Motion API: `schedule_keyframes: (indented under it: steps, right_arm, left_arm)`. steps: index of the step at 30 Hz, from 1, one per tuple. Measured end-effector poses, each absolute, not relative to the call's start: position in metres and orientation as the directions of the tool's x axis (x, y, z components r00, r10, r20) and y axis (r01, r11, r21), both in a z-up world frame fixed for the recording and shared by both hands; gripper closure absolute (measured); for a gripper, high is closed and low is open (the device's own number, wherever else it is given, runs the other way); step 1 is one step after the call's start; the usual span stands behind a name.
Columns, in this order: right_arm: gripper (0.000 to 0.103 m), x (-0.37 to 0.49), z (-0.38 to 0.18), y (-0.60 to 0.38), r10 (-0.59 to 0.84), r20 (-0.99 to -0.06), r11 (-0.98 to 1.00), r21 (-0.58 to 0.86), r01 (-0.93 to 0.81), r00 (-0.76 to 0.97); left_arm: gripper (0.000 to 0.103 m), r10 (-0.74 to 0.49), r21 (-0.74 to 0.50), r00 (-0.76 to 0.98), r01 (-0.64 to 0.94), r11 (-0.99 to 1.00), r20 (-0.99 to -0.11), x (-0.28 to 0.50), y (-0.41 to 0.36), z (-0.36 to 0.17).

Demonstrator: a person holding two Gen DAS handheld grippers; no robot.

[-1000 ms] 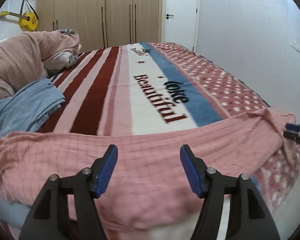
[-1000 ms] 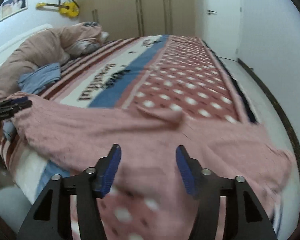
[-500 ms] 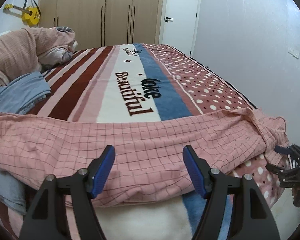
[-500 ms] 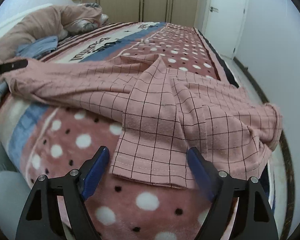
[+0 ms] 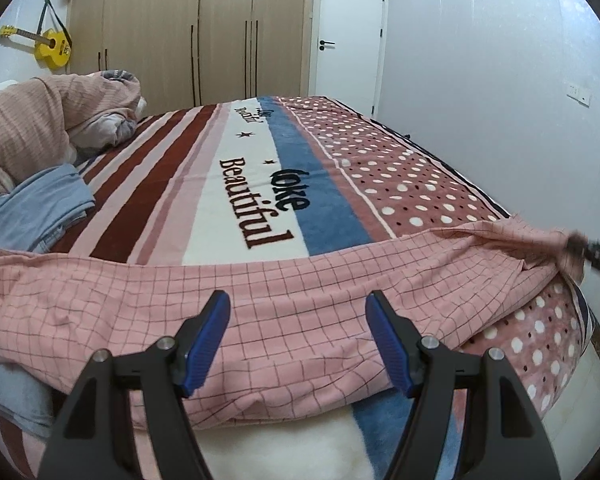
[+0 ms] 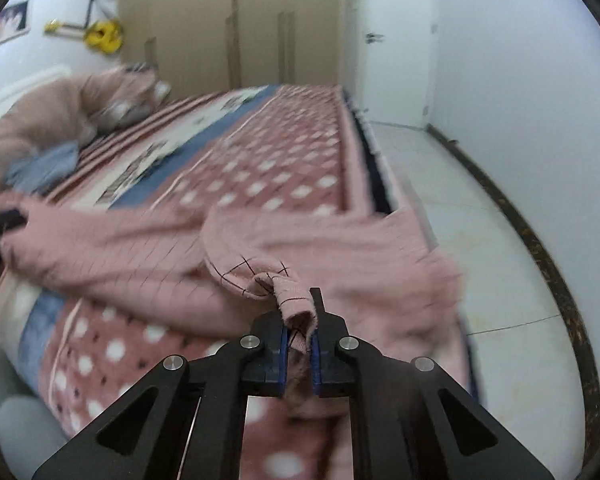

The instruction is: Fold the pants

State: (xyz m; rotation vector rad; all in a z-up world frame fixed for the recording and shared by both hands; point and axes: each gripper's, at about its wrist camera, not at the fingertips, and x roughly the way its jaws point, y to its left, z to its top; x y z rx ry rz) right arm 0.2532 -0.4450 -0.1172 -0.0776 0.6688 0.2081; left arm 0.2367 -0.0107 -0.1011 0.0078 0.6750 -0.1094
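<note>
Pink checked pants (image 5: pixel 284 280) lie stretched sideways across the near edge of the bed, over the striped and dotted blanket (image 5: pixel 236 184). My left gripper (image 5: pixel 298 320) hovers open just above their middle, with nothing pinched between its blue pads. In the right wrist view, my right gripper (image 6: pixel 299 332) is shut on a bunched corner of the pants (image 6: pixel 296 296) at their right end, and the cloth rises into the jaws. That same gripper (image 5: pixel 596 254) shows at the far right of the left wrist view, holding the fabric end. The right wrist view is blurred.
A folded blue garment (image 5: pixel 36 208) and a bundled pink duvet (image 5: pixel 40 120) lie at the bed's left. Wardrobes (image 5: pixel 188 40), a white door (image 5: pixel 346 40) and a yellow guitar (image 5: pixel 52 46) stand behind. Tiled floor (image 6: pixel 460 216) and a wall run along the bed's right side.
My right gripper has gone from open over the pants' hem to shut on a bunched corner of it and has shifted right. The left gripper has stayed open, sliding slightly along the pants.
</note>
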Motion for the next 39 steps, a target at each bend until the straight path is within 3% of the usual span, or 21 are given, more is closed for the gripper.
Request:
schedule_keyframes:
  steps: [11, 13, 15, 16, 20, 26, 28, 30, 39]
  right_arm:
    - [0.099, 0.334, -0.108, -0.476, 0.135, -0.642, 0.981, -0.022, -0.194, 0.754]
    - [0.09, 0.349, -0.114, -0.478, 0.107, -0.656, 0.983, -0.042, -0.178, 0.747]
    - [0.063, 0.359, -0.122, -0.484, 0.052, -0.663, 0.988, -0.073, -0.134, 0.747]
    - [0.06, 0.364, -0.125, -0.488, 0.028, -0.661, 0.991, -0.08, -0.107, 0.75]
    - [0.059, 0.37, -0.131, -0.506, 0.001, -0.665, 0.998, -0.049, -0.045, 0.747]
    - [0.058, 0.341, -0.128, -0.491, 0.145, -0.667, 0.985, 0.028, -0.17, 0.731]
    - [0.052, 0.328, -0.13, -0.488, 0.17, -0.677, 0.982, 0.058, -0.178, 0.716]
    - [0.036, 0.312, -0.129, -0.49, 0.195, -0.666, 0.98, 0.108, -0.166, 0.72]
    - [0.024, 0.247, -0.131, -0.508, 0.252, -0.646, 0.95, 0.306, -0.057, 0.72]
  left_arm:
    - [0.037, -0.073, 0.004, 0.758, 0.099, 0.995, -0.648, 0.254, -0.016, -0.109]
    - [0.037, -0.055, 0.018, 0.756, 0.088, 0.996, -0.652, 0.259, -0.017, -0.112]
    - [0.037, -0.049, 0.019, 0.75, 0.082, 0.996, -0.66, 0.263, -0.018, -0.115]
    - [0.037, -0.049, 0.017, 0.747, 0.081, 0.997, -0.663, 0.264, -0.018, -0.116]
    - [0.037, -0.042, 0.028, 0.74, 0.082, 0.996, -0.671, 0.265, -0.021, -0.118]
    - [0.037, -0.026, 0.021, 0.748, 0.054, 0.998, -0.663, 0.262, -0.015, -0.115]
    - [0.037, -0.019, 0.007, 0.753, 0.031, 0.999, -0.658, 0.259, -0.008, -0.113]
    - [0.037, -0.014, -0.011, 0.762, 0.008, 1.0, -0.647, 0.253, 0.0, -0.108]
    - [0.035, 0.01, -0.055, 0.795, -0.055, 0.997, -0.606, 0.218, 0.038, -0.09]
